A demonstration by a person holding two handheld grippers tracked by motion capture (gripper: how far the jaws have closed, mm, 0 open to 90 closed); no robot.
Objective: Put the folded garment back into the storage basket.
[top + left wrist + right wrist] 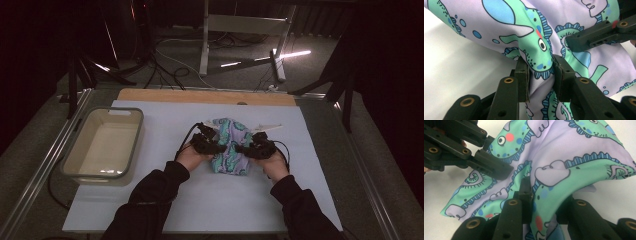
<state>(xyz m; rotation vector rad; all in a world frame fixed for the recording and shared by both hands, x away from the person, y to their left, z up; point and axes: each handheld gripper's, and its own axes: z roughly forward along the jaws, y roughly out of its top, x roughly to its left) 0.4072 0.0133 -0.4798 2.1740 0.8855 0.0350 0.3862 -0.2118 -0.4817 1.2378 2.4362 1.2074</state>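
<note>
A lilac cloth [231, 146] printed with green dinosaurs and blue dots is bunched at the middle of the white table. My left gripper [216, 147] is shut on its left side; in the left gripper view the cloth [529, 42] bulges up between the two black pads [522, 75], gripper point [540, 75]. My right gripper [246, 148] is shut on the cloth's right side; in the right gripper view a fold of cloth [564, 165] is pinched at the gripper [544, 195]. Each gripper view also shows the other gripper's jaw on the cloth.
A grey-rimmed, empty plastic bin [75, 150] stands on the left of the white table sheet [200, 200]. A wooden strip [205, 96] runs along the far edge. Metal rails flank the table; stands and cables lie on the floor beyond.
</note>
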